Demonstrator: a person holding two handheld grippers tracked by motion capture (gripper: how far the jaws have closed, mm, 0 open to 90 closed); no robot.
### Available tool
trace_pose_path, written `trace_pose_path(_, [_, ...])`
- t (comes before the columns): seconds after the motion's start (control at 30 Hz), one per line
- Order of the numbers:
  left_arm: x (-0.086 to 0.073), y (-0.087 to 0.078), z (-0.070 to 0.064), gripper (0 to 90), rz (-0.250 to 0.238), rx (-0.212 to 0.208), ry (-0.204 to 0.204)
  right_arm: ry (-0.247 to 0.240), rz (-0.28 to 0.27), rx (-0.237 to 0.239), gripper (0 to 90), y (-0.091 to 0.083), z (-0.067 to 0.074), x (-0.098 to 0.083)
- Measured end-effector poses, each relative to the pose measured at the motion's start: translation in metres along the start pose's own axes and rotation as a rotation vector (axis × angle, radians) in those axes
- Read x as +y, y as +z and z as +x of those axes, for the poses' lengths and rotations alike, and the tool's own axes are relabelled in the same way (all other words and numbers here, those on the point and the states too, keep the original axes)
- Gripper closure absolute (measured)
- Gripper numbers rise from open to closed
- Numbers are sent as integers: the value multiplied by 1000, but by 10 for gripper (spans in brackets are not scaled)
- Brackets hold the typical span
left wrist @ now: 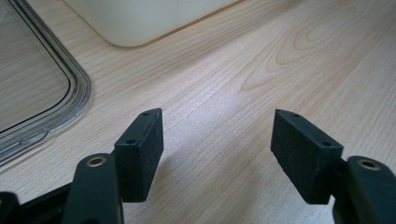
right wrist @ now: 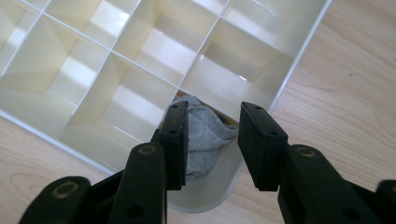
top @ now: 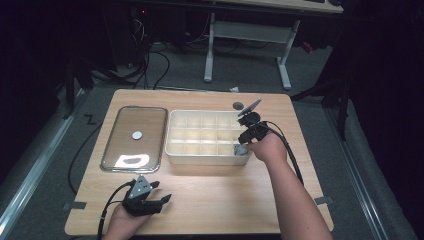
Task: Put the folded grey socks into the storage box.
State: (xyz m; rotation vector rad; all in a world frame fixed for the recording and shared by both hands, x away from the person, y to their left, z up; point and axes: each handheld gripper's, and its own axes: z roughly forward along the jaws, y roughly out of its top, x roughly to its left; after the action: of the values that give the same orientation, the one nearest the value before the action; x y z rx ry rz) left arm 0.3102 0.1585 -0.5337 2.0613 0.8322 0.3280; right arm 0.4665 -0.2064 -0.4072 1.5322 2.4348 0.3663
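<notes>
One cream plastic divided organiser box (top: 207, 135) on the light wooden bench (top: 220, 200), set toward the far edge, right of centre. Compartments in a grid, three rows deep as seen from the high view; exact count across hard to tell. One crumpled grey cloth (right wrist: 203, 133) in the compartment at the near right corner of the box (right wrist: 140, 60); the other compartments visible in the right gripper view bare. Same grey cloth (top: 240, 149) visible from the high view at that corner.

One clear rectangular lid with rounded corners (top: 134, 137) flat on the bench just left of the box, a small pale round patch at its centre. Edge of that lid (left wrist: 56, 88) at the left in the left gripper view, the box's rounded corner (left wrist: 140, 18) at the top.

One small dark round object (top: 238, 105) on the bench near the far edge, just behind the box's far right corner; nature unclear.

Two black hand-held grippers. Right gripper (right wrist: 212, 140) poised over the near right corner compartment, jaws parted on either side of the cloth, one pad against it, not clamped. Left gripper (left wrist: 217, 149) near the bench's near left corner, low over bare wood, jaws wide apart, holding nothing. Left gripper (top: 150, 197) and right gripper (top: 245, 140) well apart.
</notes>
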Motion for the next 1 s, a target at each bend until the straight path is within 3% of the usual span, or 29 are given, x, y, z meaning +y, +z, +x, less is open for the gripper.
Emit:
trace_pose_path(0.1, [0, 0, 1, 350, -10, -9, -12, 0, -34, -10, 618, -4, 3, -6])
trace_pose_path(0.37, [-2, -5, 4, 351, -36, -28, -37, 1, -163, 20, 554, -14, 6, -27])
trace_pose_path(0.57, [-2, -4, 5, 351, -38, -27, -41, 1, -257, 35, 486, -19, 12, -52])
trace_pose_path(0.63, [-2, -4, 4, 352, -43, -26, -42, -25, -291, 4, 480, -22, 16, -62])
trace_pose_path(0.83, [-2, -5, 5, 355, -57, -32, -45, -21, -401, 54, 444, -27, 25, -93])
trace_pose_path(1.0, [-3, -8, 6, 358, -83, -33, -60, -40, -491, 62, 425, -20, 36, -123])
